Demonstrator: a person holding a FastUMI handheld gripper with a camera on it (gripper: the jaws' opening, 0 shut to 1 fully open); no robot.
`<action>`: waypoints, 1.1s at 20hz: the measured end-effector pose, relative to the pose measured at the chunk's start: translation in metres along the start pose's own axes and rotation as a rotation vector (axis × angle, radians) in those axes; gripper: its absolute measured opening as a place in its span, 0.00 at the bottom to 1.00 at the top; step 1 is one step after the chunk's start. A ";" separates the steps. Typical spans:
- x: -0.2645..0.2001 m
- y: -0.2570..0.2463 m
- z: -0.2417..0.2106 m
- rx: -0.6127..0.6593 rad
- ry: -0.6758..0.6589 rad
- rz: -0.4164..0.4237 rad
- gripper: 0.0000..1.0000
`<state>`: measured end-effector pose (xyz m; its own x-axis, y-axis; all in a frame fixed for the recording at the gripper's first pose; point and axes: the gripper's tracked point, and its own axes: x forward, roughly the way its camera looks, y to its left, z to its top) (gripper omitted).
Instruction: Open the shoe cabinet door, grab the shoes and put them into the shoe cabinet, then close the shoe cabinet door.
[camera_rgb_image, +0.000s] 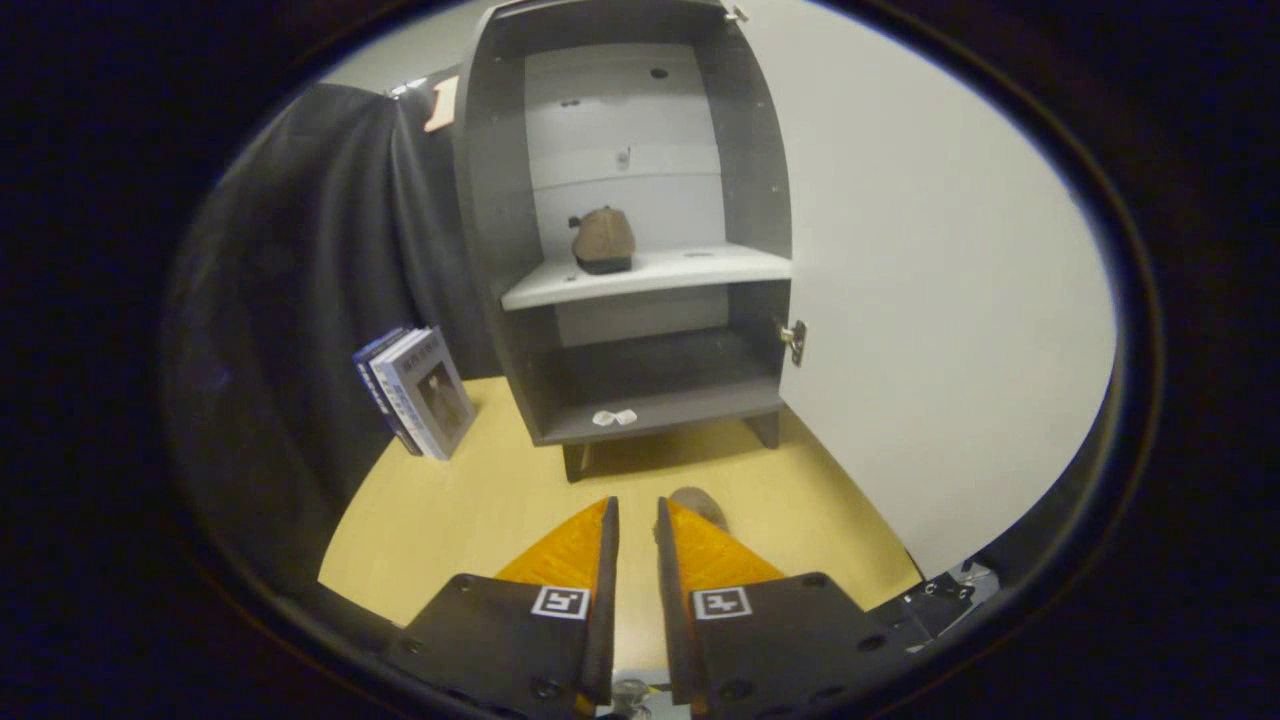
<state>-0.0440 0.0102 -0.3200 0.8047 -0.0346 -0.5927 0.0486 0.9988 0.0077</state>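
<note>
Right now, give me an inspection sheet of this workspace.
Surface: yellow floor, bare ahead of the fingers.
Job's things: shoe cabinet with door swung open; one brown shoe on the middle shelf; second shoe on the floor just beyond the fingertips.
Clutter: books leaning beside the cabinet; small white item on the bottom shelf.
Grippers: hand-held gripper fingers nearly closed, holding nothing.
Cables: nothing seen.
Surroundings: black cloth wall.
</note>
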 end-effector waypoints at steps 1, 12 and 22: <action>0.011 -0.003 -0.012 -0.001 0.020 -0.004 0.23; 0.108 -0.013 -0.136 -0.050 0.304 -0.030 0.25; 0.126 -0.017 -0.161 -0.173 0.434 -0.104 0.24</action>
<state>-0.0388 -0.0055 -0.5248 0.4778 -0.1538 -0.8649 -0.0130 0.9832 -0.1820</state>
